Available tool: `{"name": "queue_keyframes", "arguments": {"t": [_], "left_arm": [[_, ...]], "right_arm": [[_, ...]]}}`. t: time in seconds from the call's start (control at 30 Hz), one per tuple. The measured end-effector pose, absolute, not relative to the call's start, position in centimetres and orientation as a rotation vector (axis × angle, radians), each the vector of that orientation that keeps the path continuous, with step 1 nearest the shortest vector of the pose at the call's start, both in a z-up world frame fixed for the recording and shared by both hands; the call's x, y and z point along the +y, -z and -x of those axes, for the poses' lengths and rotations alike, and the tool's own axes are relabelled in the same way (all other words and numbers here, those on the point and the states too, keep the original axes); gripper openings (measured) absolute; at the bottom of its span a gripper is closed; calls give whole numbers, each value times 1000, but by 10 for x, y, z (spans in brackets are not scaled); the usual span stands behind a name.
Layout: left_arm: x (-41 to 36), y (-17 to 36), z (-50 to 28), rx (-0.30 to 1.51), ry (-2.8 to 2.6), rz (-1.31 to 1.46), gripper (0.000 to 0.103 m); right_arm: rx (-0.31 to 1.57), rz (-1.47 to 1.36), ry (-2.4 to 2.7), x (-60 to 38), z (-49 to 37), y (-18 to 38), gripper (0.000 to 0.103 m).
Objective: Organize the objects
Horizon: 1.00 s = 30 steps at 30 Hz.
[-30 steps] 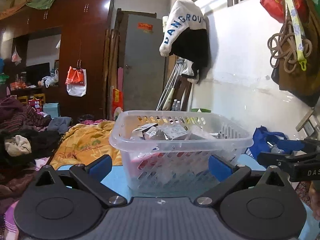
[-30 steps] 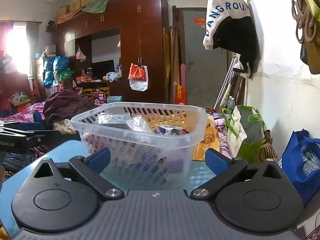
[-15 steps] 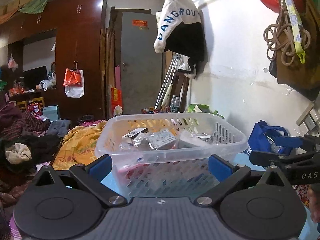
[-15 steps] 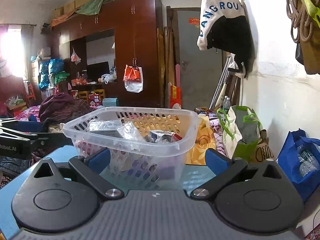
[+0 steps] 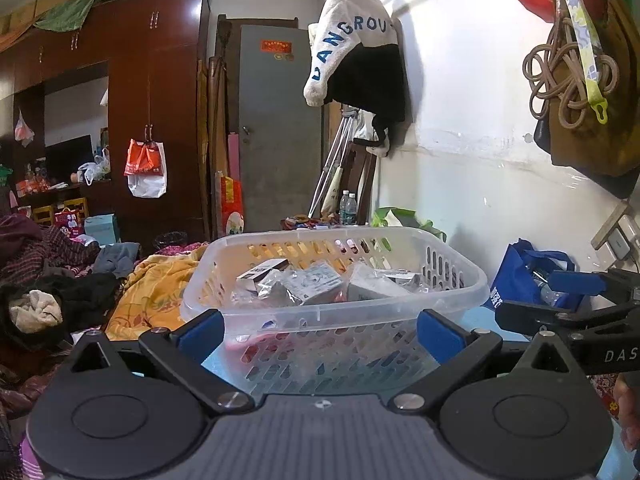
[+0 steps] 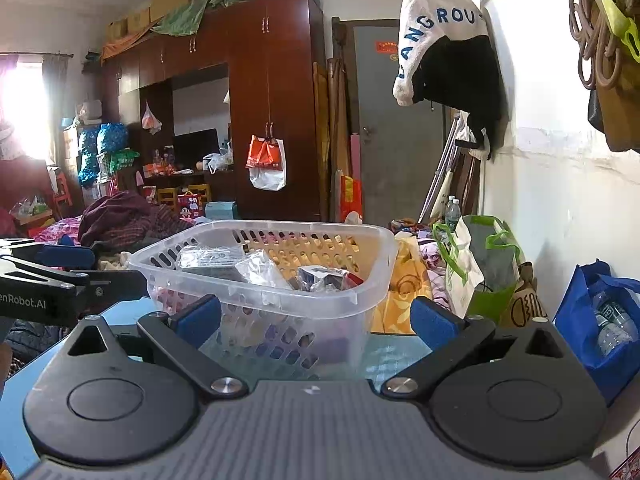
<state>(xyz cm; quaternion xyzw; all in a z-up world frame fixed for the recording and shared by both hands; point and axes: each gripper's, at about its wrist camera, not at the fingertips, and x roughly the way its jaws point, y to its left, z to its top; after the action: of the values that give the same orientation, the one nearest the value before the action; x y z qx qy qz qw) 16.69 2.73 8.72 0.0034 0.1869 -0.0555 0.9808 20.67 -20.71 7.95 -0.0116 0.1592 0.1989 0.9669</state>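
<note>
A clear plastic basket [image 5: 332,312] [image 6: 360,288] with slotted walls stands on a light blue table [image 6: 396,354], holding several small boxes and foil packets [image 5: 310,284] [image 6: 224,260]. My left gripper [image 5: 318,334] is open just in front of the basket, its blue pads wide apart and empty. My right gripper [image 6: 316,320] is open too, close to the basket's near right corner, nothing between its fingers. The right gripper shows at the right edge of the left wrist view, and the left gripper at the left edge of the right wrist view.
A white wall runs along the right with a hanging jacket [image 5: 356,48] and bags. A blue bag [image 6: 600,320] and a green-handled bag [image 6: 480,268] sit beside the table. A bed with an orange blanket [image 5: 152,296] and piled clothes lies to the left.
Both grippers have risen and drawn back a little, so the basket sits lower in both views and its contents show more from above. Both stay open.
</note>
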Motion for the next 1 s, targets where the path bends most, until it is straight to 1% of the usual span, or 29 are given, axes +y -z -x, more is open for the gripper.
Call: {"name": "queue_keyframes", "arguments": {"t": [1.0], "left_arm": [[26, -82, -173, 399, 94, -10, 103]], "right_arm": [[332, 23, -377, -209, -208, -79, 103]]}}
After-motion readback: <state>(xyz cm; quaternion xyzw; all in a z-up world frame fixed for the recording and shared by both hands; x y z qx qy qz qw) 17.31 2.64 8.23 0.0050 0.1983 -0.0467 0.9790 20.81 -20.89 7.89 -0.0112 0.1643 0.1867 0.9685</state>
